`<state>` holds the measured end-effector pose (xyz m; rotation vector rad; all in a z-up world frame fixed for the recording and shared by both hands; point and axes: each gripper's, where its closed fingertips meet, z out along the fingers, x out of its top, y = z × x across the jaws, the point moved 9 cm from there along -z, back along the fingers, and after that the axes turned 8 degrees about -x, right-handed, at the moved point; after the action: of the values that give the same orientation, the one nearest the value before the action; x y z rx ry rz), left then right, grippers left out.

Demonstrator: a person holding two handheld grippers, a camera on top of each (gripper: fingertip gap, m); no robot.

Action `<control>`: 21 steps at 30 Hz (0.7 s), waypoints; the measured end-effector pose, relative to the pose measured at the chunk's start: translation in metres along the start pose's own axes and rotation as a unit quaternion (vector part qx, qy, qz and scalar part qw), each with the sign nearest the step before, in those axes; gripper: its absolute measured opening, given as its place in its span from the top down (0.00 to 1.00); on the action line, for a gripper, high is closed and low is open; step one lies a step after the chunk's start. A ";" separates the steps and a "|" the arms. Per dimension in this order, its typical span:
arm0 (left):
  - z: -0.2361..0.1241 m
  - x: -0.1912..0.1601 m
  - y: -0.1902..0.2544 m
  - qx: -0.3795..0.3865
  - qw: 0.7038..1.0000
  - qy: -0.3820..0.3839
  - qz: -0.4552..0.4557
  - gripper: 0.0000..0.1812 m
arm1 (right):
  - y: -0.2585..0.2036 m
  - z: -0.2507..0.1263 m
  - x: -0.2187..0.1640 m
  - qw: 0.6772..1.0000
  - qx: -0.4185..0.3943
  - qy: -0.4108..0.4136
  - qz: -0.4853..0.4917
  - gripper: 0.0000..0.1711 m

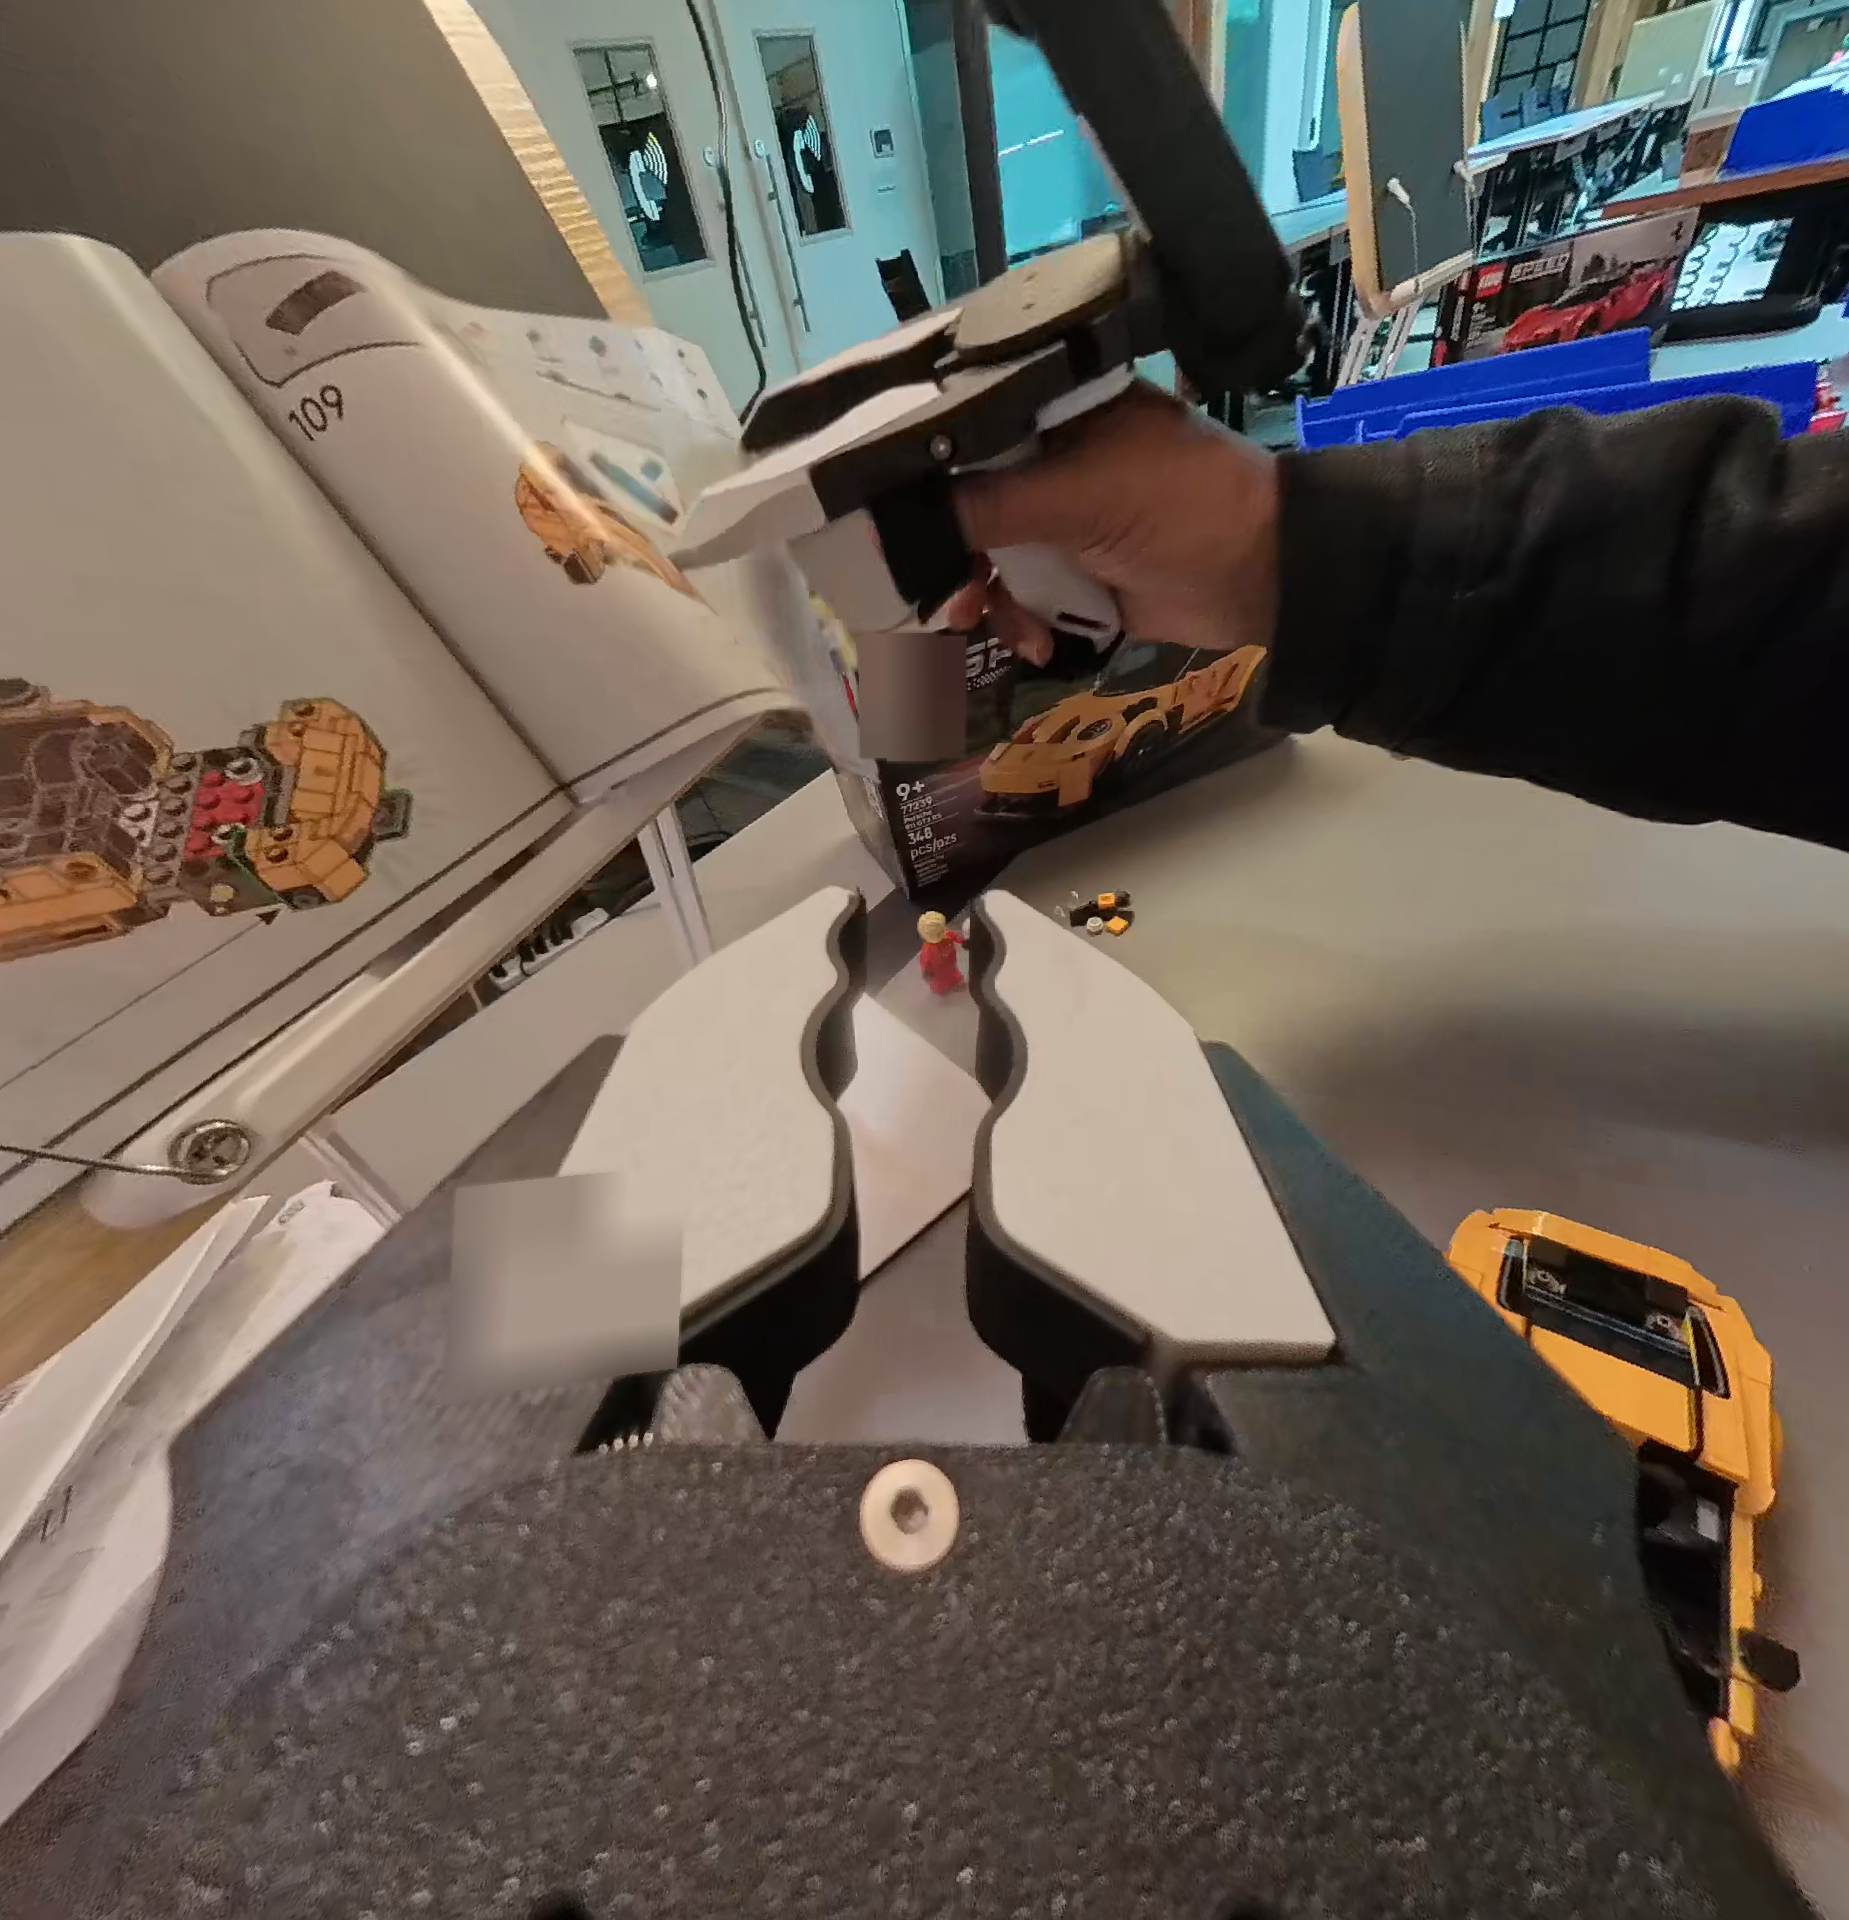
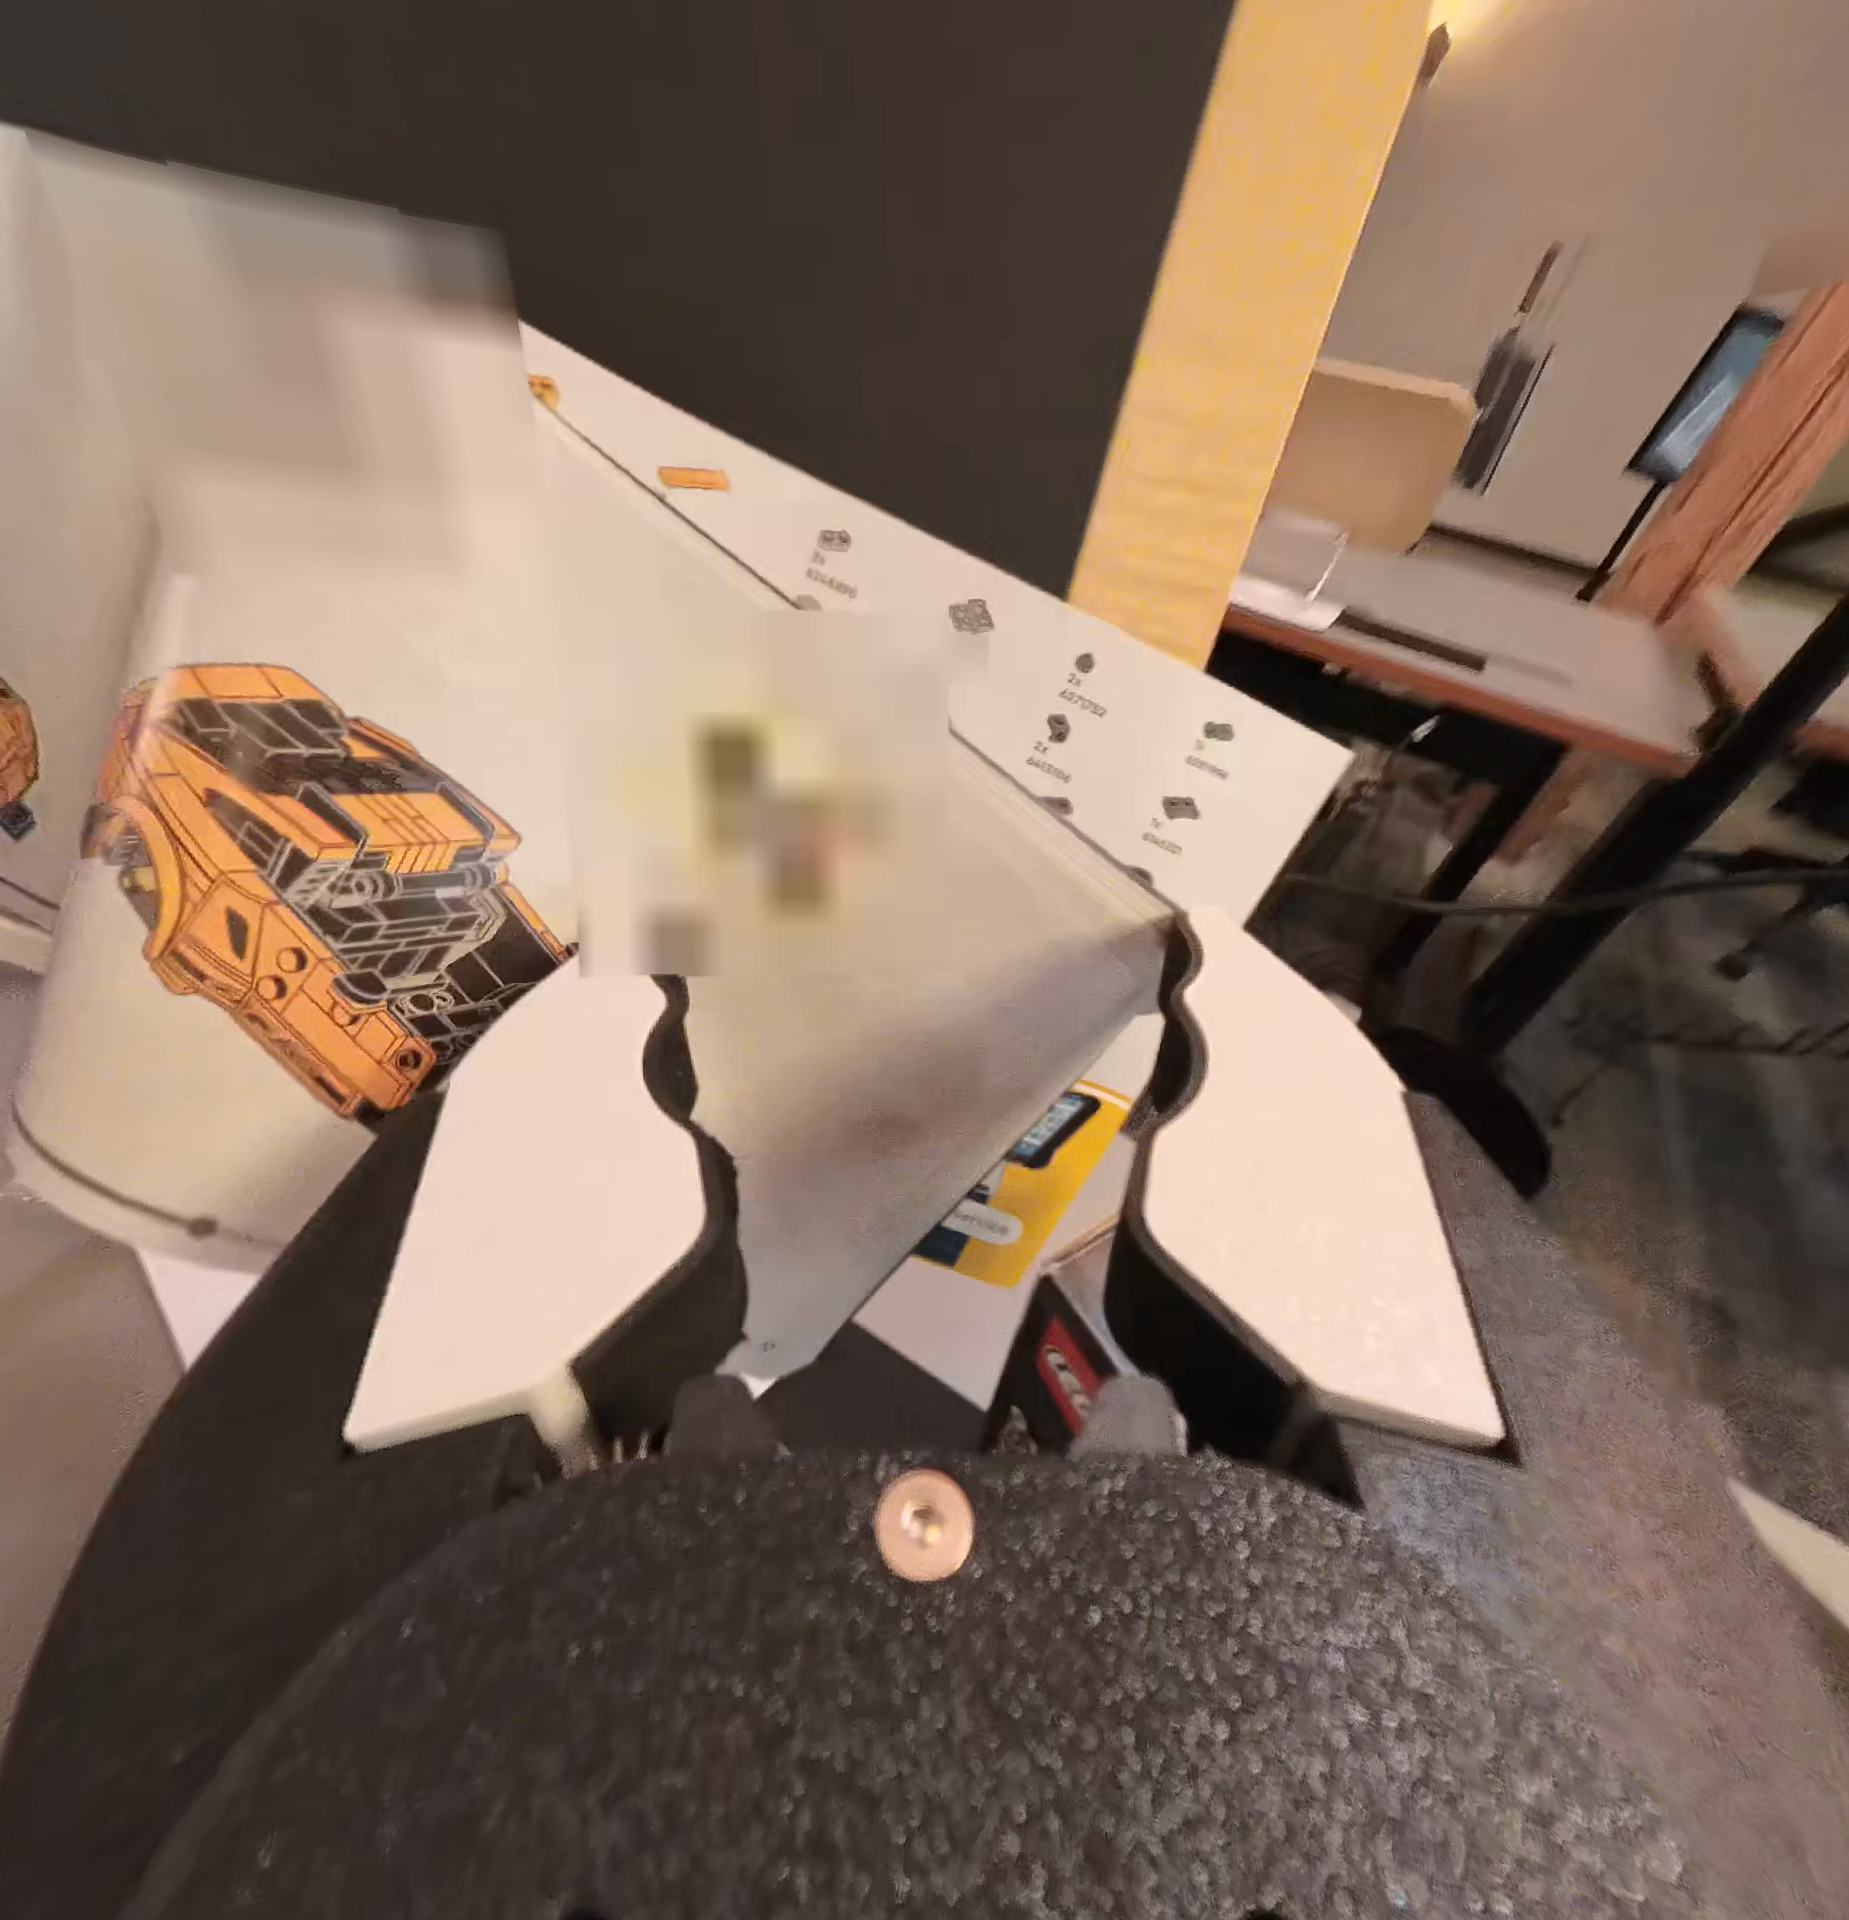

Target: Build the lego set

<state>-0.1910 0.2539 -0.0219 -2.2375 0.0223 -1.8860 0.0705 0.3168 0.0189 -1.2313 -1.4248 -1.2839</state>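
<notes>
An open instruction booklet [image 1: 276, 582] leans on a white stand [image 1: 380, 1029] at the left. My right gripper [image 1: 717, 488], held in a hand, is at the booklet's right page edge. In the right wrist view it [image 2: 925, 977] is wide open, with a lifted page [image 2: 899, 1091] lying between the fingers and its edge at the right fingertip [image 2: 1185, 966]. My left gripper [image 1: 915, 914] hovers over the table with its jaws a little apart and nothing pressed between them. A red minifigure [image 1: 941, 951] stands on the table beyond them. The yellow car model [image 1: 1626, 1434] lies at the right.
The set's box [image 1: 1086, 769] stands behind the minifigure, with a few small loose pieces [image 1: 1102, 912] beside it. Loose paper sheets [image 1: 68, 1403] lie at the lower left. Blue bins [image 1: 1522, 395] and another box are at the back. A black stand leg [image 2: 1626, 831] is at the right. Left tips and right tips are each some 20 cm from the red minifigure [image 1: 941, 951].
</notes>
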 end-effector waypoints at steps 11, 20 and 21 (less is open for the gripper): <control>-0.006 0.000 -0.003 0.004 1.000 0.005 0.000 0.90 | 0.000 -0.004 -0.002 0.997 -0.068 0.027 0.016 0.57; -0.005 -0.001 -0.001 0.003 1.000 0.003 0.001 0.90 | -0.007 -0.014 -0.009 0.990 -0.130 0.051 -0.012 0.68; -0.005 -0.002 -0.001 0.003 1.000 0.003 0.001 0.90 | -0.008 -0.016 -0.009 0.989 -0.135 0.057 -0.016 0.68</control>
<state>-0.1960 0.2544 -0.0224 -2.2283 0.0198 -1.8888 0.0638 0.3000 0.0108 -1.2912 -1.2233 -1.5838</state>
